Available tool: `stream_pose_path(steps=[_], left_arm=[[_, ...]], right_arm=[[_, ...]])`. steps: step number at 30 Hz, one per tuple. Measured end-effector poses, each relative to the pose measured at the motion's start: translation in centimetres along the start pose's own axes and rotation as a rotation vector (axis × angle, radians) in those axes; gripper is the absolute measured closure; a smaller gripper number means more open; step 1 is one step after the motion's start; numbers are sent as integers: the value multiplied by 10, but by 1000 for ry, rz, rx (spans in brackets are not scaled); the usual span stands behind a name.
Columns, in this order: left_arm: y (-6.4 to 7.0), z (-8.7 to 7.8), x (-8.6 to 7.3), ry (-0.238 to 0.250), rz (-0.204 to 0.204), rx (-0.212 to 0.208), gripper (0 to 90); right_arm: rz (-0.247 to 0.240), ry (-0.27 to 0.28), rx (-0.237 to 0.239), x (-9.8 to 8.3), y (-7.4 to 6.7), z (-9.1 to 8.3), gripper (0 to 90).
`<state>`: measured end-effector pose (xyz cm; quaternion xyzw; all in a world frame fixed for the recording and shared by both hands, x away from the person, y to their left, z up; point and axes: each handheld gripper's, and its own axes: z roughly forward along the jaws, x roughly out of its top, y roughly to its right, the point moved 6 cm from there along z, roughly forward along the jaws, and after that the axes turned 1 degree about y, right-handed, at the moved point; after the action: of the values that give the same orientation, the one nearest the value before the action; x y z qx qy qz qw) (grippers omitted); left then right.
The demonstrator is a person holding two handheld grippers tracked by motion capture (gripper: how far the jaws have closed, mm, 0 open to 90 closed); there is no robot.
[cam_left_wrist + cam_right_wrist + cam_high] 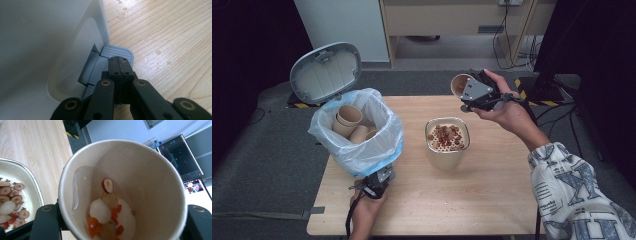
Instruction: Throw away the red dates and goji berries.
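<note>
A white pedal bin (384,140) lined with a pale plastic bag stands at the table's left, its grey lid (326,71) raised, with several used paper cups (348,117) inside. My left gripper (377,185) is at its foot; in the left gripper view its jaws (119,60) are shut and rest on the grey ribbed pedal (120,51). My right gripper (472,92) is shut on a paper cup (459,84), held tilted above the table's far side. Fruit pieces and a little liquid lie in the cup (150,182). A beige container (447,155) full of red fruit pieces stands mid-table.
Water drops (158,52) dot the wooden table (492,200) near the pedal. The container's rim (32,176) lies just left of the cup in the right gripper view. A wooden cabinet (452,20) and cables stand beyond the table. A monitor (180,155) is behind the cup.
</note>
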<state>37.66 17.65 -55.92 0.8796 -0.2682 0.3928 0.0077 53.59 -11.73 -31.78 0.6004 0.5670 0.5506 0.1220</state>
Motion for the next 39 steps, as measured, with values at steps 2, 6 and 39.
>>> stream_pose_path(steps=[2, 6, 39], left_arm=[[0, 0, 0, 0, -2, -1, 896], [0, 0, 0, 1, -3, -1, 896], [1, 0, 0, -1, -12, 0, 896]], right_arm=[[-7, 0, -4, 0, 1, 0, 326], [-16, 4, -1, 3, 2, 0, 326], [-150, -35, -40, 14, 1, -1, 326]])
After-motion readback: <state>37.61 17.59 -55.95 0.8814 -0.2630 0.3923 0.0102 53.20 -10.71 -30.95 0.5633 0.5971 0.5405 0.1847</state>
